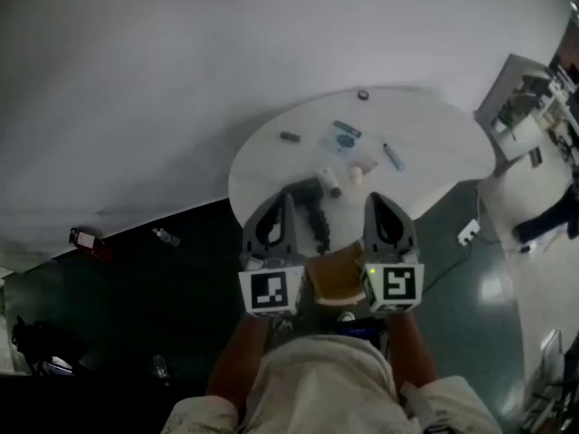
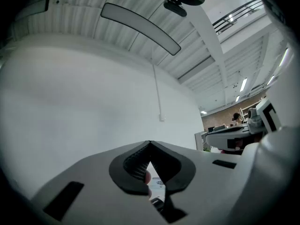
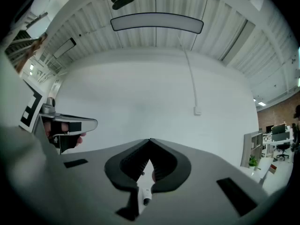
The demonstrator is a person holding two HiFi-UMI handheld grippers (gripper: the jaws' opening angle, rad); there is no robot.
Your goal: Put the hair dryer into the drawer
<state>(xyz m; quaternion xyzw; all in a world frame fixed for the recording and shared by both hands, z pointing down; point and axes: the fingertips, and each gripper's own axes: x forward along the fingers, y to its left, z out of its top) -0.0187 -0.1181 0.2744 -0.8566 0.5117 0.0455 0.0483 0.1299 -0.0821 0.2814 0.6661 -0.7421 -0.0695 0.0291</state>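
A black hair dryer [image 1: 308, 192] lies on the round white table [image 1: 434, 125], its dark cord trailing toward the near edge. My left gripper [image 1: 287, 197] is held level just left of it, jaws shut with nothing between them. My right gripper [image 1: 373, 197] is held level to the dryer's right, also shut and empty. A brown box-like thing [image 1: 336, 275] sits between the two gripper bodies at the table's near side; whether it is the drawer is unclear. Both gripper views look over the shut tips, left gripper [image 2: 150, 144] and right gripper [image 3: 150, 142], at a white wall.
On the table lie a white cylinder [image 1: 328, 182], a beige item [image 1: 357, 176], a blue pen [image 1: 393, 158], a blue packet [image 1: 346, 135], a small dark piece [image 1: 289, 137] and a black ring [image 1: 363, 95]. A dark floor surrounds the table; desks [image 1: 529, 98] stand at the right.
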